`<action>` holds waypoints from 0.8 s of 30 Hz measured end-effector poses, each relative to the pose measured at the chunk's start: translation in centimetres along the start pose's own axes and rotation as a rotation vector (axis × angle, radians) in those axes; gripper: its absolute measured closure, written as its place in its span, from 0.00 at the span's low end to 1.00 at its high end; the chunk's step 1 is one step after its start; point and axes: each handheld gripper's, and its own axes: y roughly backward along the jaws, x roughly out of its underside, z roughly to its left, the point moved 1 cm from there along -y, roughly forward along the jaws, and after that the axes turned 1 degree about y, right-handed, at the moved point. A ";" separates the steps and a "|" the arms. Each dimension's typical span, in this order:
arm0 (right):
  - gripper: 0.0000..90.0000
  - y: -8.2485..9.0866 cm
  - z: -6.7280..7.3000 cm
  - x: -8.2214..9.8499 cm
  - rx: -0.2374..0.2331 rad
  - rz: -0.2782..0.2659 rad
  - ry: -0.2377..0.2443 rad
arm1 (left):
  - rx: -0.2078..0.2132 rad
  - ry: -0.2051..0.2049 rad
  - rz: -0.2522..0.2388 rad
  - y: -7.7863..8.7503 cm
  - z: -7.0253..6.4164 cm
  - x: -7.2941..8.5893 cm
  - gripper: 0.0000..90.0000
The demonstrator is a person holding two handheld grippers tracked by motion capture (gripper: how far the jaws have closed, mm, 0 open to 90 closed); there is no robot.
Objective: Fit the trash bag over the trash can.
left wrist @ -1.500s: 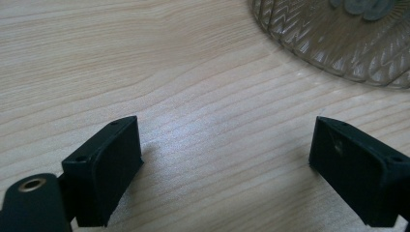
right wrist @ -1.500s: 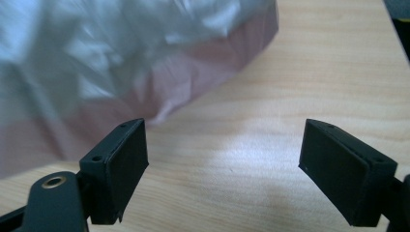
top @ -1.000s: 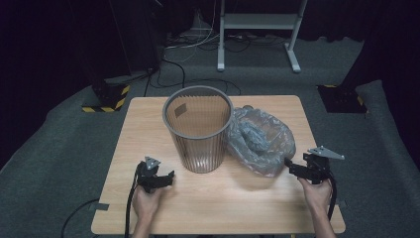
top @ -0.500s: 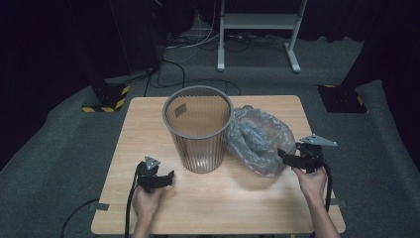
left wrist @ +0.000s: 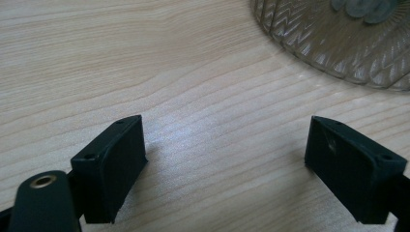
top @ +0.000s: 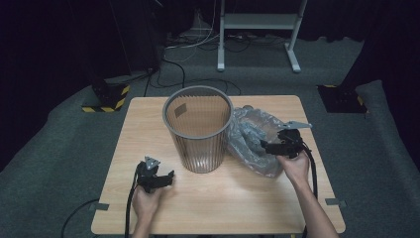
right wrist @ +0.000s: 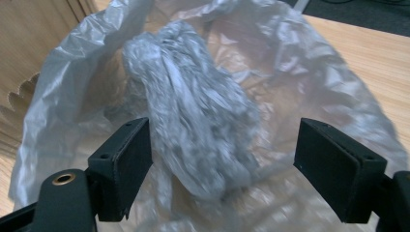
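On the wooden counter (top: 213,198) we hold the right gripper (right wrist: 222,164) over the crumpled plastic bag (right wrist: 203,121) — fingers apart; left gripper (left wrist: 225,159) low, fingers apart too — beside the bin (top: 198,129)

Crinkly clear plastic bag (right wrist: 203,121), ribbed plastic bin (top: 198,130), matt wood table (top: 237,198)

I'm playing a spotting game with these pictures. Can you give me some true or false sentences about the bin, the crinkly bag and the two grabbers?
1. The bin stands upright on the table. True.
2. The plastic bag is inside the bin. False: it lies on the table beside the bin.
3. The right gripper is open, with the bag between its jaws. True.
4. The left gripper holds the bin. False: it is open over bare wood, apart from the bin.
5. The bag is bright red. False: it is clear and greyish.
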 end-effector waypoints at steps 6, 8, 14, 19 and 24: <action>0.22 -1.6 0.5 -0.8 -0.015 0.034 0.018 | 0.000 0.000 0.000 0.0 0.0 0.0 0.16; 0.21 -2.7 0.8 -1.0 -0.018 0.065 0.023 | 0.000 0.000 0.000 0.0 0.0 0.0 0.16; 0.24 -4.3 0.9 -1.2 -0.031 0.113 0.030 | -0.001 0.001 -0.001 0.0 0.0 0.0 0.17; 0.51 -5.0 1.0 -1.0 -0.040 0.139 0.040 | -0.001 0.001 -0.001 0.0 0.0 0.0 0.17; 0.74 -4.9 0.9 -1.0 -0.045 0.151 0.043 | -0.001 -0.001 0.001 0.0 0.0 0.0 0.17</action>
